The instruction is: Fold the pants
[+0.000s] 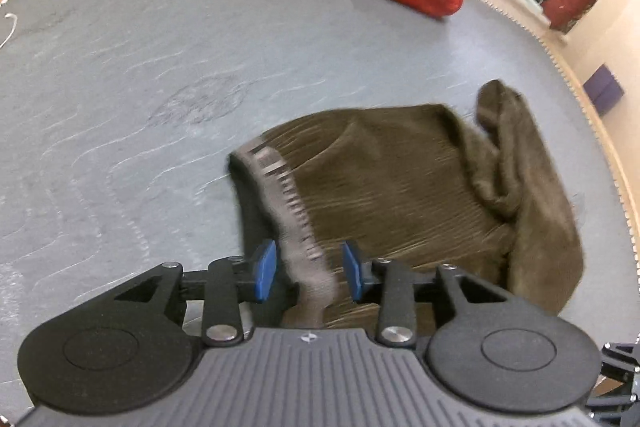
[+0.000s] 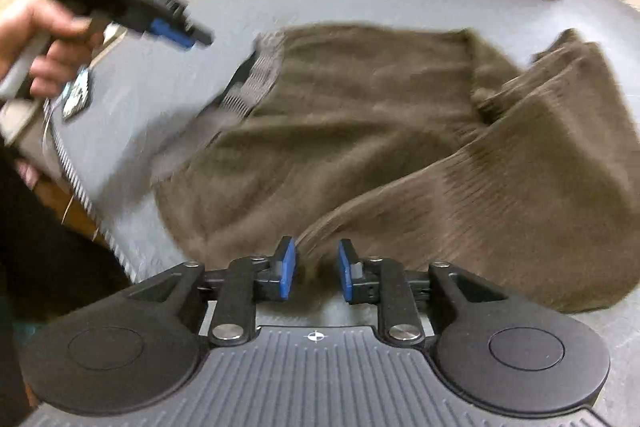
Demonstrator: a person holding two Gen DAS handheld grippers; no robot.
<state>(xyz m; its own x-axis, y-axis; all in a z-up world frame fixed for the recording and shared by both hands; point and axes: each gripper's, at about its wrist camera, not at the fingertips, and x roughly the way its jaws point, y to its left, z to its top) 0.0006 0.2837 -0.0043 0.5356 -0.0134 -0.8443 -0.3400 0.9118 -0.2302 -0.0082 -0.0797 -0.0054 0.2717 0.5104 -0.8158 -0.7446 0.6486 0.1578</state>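
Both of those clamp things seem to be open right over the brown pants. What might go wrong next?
Both the left gripper and right gripper are open, so nothing holds the brown pants.

1. The left one straddles only the grey waistband; closing there may catch one layer and leave the rest behind.

2. The pants lie bunched, with a crumpled fold; folding now could lock in wrinkles.

3. They lie near the mattress edge, so a tug might drag them off.

Black tongs (image 1: pixel 309 270), blue pads (image 1: pixel 265 270), silver screws, ribbed grey housing, bare-skinned hand (image 2: pixel 44 39)
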